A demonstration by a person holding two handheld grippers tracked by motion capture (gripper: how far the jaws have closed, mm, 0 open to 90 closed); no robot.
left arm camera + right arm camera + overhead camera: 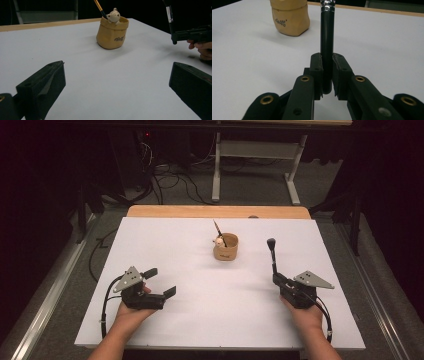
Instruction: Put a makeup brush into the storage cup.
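Nearest the person, well short of the tan pot (226, 248), the right claw (275, 278) was clenched on a black brush (272, 254), held upright; the left claw (162, 282) gaped, released. Tilted carelessly, the brush could strike the pot's rim and topple it.

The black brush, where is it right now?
The black brush stands upright at the high view's right, clamped in the right gripper, to the right of the tan pot.

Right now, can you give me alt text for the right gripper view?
The right gripper is shut on a black brush handle standing upright between its jaws. A tan pouch-shaped holder sits behind it on the white table.
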